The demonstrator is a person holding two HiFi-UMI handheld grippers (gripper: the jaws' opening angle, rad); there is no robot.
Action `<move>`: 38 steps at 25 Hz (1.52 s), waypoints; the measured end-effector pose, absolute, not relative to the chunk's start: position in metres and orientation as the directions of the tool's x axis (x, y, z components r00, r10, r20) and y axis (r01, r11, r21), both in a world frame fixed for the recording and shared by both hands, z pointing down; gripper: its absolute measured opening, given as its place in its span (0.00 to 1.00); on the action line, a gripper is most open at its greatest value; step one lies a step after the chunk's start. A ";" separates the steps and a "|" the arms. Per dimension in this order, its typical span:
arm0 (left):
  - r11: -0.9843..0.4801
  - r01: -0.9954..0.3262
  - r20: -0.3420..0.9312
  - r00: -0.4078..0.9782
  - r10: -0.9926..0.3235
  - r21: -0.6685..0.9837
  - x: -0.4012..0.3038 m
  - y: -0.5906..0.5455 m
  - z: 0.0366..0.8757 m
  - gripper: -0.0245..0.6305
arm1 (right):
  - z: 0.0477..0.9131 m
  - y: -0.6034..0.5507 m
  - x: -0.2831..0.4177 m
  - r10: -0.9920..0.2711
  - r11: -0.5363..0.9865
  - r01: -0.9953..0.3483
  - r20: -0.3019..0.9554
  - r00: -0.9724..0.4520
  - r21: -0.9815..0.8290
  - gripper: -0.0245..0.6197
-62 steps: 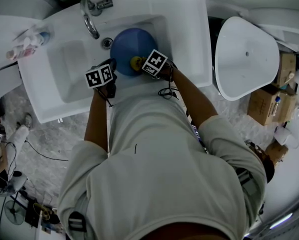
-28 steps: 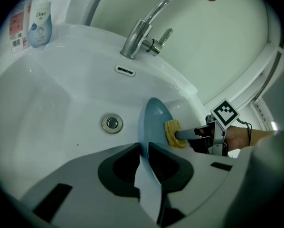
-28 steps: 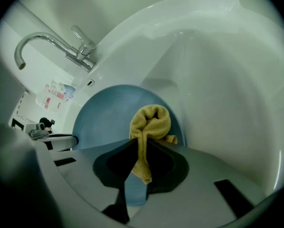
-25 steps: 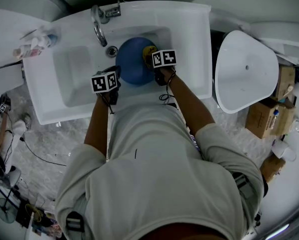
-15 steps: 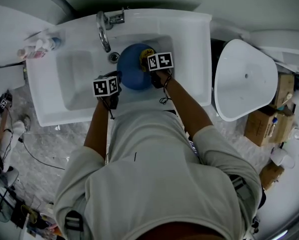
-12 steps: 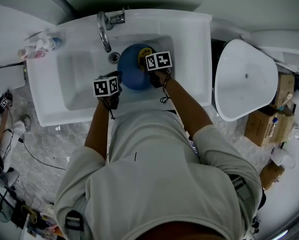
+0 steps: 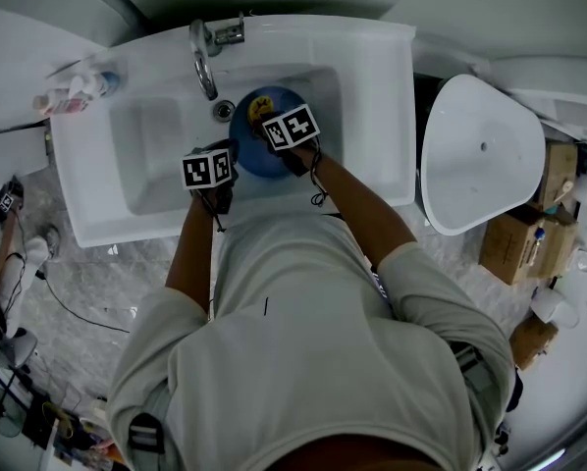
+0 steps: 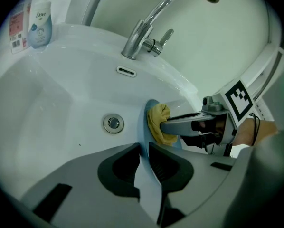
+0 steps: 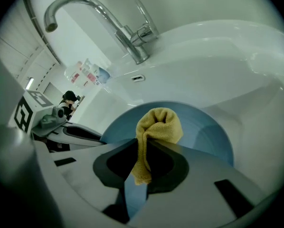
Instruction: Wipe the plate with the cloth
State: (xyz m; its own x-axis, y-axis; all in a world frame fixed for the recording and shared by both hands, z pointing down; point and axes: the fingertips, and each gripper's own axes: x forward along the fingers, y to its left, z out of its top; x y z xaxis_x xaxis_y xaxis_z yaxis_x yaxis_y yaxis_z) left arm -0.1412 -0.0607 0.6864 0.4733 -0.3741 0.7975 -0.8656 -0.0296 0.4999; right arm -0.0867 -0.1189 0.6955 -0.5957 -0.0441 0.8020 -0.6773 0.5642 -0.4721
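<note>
A blue plate (image 7: 251, 151) stands tilted in the white sink basin (image 7: 156, 155). My left gripper (image 7: 224, 152) is shut on its near rim; in the left gripper view the plate (image 8: 143, 127) shows edge-on between the jaws of that gripper (image 8: 143, 152). My right gripper (image 7: 271, 117) is shut on a bunched yellow cloth (image 7: 262, 103), pressed against the plate's face near its far edge. In the right gripper view the cloth (image 9: 157, 126) bulges out past the jaws of the right gripper (image 9: 143, 149) onto the plate (image 9: 206, 133). From the left gripper view, the cloth (image 8: 158, 123) sits against the plate's right side.
A chrome faucet (image 7: 203, 49) arches over the basin, with the drain (image 7: 223, 112) just left of the plate. Bottles (image 7: 73, 84) stand on the sink's left corner. A white toilet (image 7: 480, 145) is to the right, with cardboard boxes (image 7: 514, 238) beyond it.
My right gripper has slid the cloth left across the plate, from its right side toward the upper middle. The left gripper still holds the rim in the same place.
</note>
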 end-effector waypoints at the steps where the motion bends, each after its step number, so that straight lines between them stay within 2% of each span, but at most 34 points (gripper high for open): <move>1: -0.029 -0.866 0.798 0.473 -0.373 0.499 -0.142 -0.060 0.687 0.15 | 0.695 -0.116 -0.090 -0.037 0.577 -0.666 0.799 -0.600 -0.474 0.12; 11: -0.023 -0.867 0.801 0.470 -0.372 0.498 -0.144 -0.058 0.690 0.15 | 0.688 -0.069 -0.114 0.107 0.703 -0.498 0.769 -0.631 -0.507 0.12; 21: -0.013 -0.862 0.796 0.475 -0.375 0.507 -0.144 -0.058 0.693 0.14 | 0.699 -0.023 -0.094 0.254 0.753 -0.396 0.788 -0.561 -0.525 0.12; 27: -0.023 -0.862 0.795 0.478 -0.374 0.507 -0.142 -0.059 0.694 0.14 | 0.706 -0.014 -0.076 0.285 0.742 -0.412 0.805 -0.520 -0.529 0.12; 38: -0.033 -0.859 0.794 0.487 -0.364 0.511 -0.136 -0.059 0.696 0.14 | 0.720 -0.021 -0.034 0.254 0.686 -0.536 0.852 -0.457 -0.492 0.12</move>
